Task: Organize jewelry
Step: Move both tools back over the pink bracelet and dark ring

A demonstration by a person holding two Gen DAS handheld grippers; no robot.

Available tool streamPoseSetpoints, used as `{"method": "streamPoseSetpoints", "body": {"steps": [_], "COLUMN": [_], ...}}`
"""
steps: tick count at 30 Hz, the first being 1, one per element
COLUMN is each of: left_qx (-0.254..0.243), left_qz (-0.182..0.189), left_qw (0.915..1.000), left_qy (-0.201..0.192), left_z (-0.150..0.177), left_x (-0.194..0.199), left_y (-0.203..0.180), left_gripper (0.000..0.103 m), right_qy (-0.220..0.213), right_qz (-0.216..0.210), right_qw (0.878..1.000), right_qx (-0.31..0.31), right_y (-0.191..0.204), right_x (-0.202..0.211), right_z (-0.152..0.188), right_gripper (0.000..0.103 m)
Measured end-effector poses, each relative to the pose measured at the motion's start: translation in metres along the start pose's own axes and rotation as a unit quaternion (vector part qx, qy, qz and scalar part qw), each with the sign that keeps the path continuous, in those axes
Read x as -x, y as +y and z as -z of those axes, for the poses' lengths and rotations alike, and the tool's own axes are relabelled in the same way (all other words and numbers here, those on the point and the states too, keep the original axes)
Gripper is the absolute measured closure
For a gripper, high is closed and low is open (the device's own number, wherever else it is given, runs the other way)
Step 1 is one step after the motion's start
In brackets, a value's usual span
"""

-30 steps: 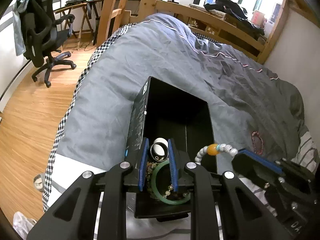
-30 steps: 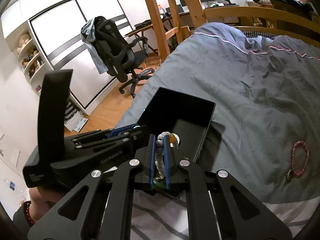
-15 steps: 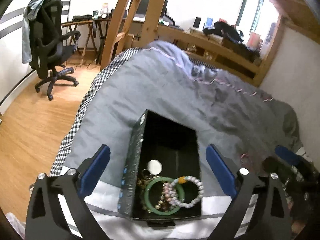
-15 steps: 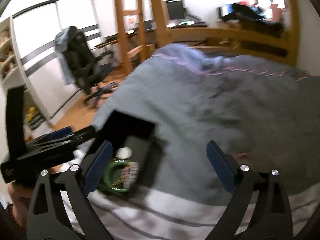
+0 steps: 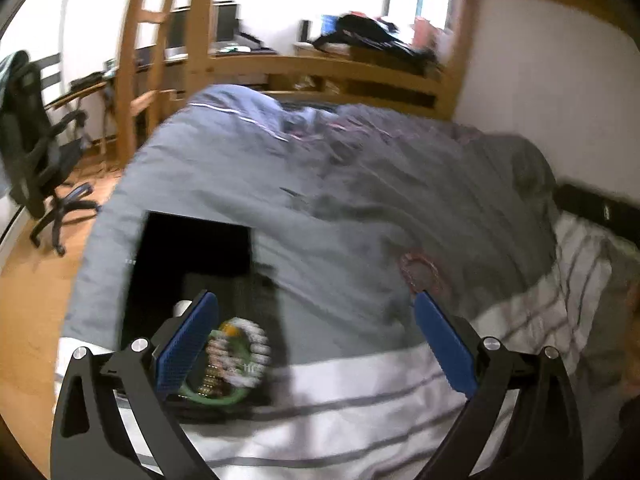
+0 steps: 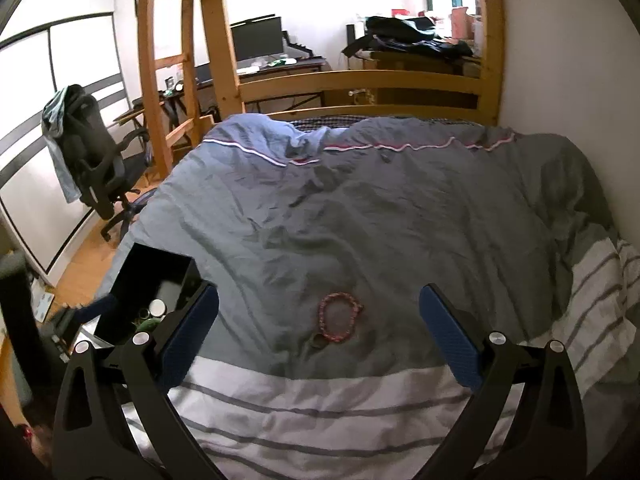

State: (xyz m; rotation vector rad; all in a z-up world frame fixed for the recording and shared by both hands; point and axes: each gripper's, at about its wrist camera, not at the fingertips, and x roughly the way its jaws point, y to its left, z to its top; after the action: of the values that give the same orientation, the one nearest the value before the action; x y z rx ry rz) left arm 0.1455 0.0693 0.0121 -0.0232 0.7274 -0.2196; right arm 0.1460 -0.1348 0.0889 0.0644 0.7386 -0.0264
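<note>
A black open box sits on the grey duvet at the left. In it lie a green bangle, a white bead bracelet and other small pieces, blurred. My left gripper is open and holds nothing, its left pad above the box's near end. A pink braided bracelet lies on the duvet to the right. In the right wrist view my right gripper is open and empty, with the pink bracelet lying between and just below its pads. The box is to its left.
The duvet covers most of the bed, with a striped white sheet at the near edge. A wooden footboard and ladder stand behind. An office chair is on the floor at the left, a wall at the right.
Both grippers went from shut to wide open. The white bead bracelet left the right gripper and now lies in the box. Both views swung right, towards the pink bracelet.
</note>
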Motion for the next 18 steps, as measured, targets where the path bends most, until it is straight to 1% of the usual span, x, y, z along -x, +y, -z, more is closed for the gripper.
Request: {"method": "streamPoseSetpoints", "body": {"steps": [2,3,5,6,9,11,13,14,15,16,18], "left_qx": [-0.017,-0.024,-0.036,-0.044,-0.058,-0.072,-0.089,-0.096,-0.103,-0.105,-0.099], "left_qz": [0.022,0.04,0.065,0.083,0.109,0.119,0.119,0.119,0.107,0.097,0.095], "left_qw": [0.9996,0.9989,0.9972,0.9956,0.9922,0.9901,0.9885,0.9877,0.9881,0.9889,0.9895], "left_qy": [0.006,0.009,0.008,0.006,0.014,0.02,0.028,0.034,0.04,0.041,0.046], "left_z": [0.007,0.011,0.016,0.019,0.026,0.029,0.031,0.032,0.032,0.032,0.03], "left_x": [-0.006,-0.01,-0.016,-0.021,-0.039,-0.058,-0.074,-0.082,-0.095,-0.102,-0.122], "left_y": [-0.019,-0.03,-0.043,-0.051,-0.065,-0.075,-0.081,-0.083,-0.085,-0.087,-0.085], "left_gripper": [0.006,0.006,0.006,0.006,0.006,0.006,0.016,0.027,0.038,0.041,0.044], "right_qy": [-0.002,-0.002,0.0,0.007,0.026,0.025,0.021,0.019,0.019,0.021,0.02], "right_qz": [0.003,0.002,0.005,0.004,-0.018,-0.037,-0.062,-0.068,-0.071,-0.071,-0.092], "right_qw": [1.0,1.0,1.0,1.0,0.999,0.999,0.998,0.997,0.997,0.997,0.995], "right_qx": [-0.006,-0.009,-0.016,-0.022,-0.03,-0.028,-0.022,-0.02,-0.021,-0.024,-0.037], "right_y": [-0.009,-0.012,-0.024,-0.03,-0.045,-0.055,-0.065,-0.069,-0.072,-0.077,-0.087], "right_x": [0.001,0.0,-0.004,-0.009,-0.024,-0.034,-0.048,-0.054,-0.063,-0.072,-0.095], "right_z": [0.003,0.004,0.008,0.011,0.017,0.021,0.025,0.026,0.027,0.029,0.036], "right_gripper": [0.004,0.004,0.004,0.004,0.004,0.004,0.004,0.004,0.004,0.004,0.005]}}
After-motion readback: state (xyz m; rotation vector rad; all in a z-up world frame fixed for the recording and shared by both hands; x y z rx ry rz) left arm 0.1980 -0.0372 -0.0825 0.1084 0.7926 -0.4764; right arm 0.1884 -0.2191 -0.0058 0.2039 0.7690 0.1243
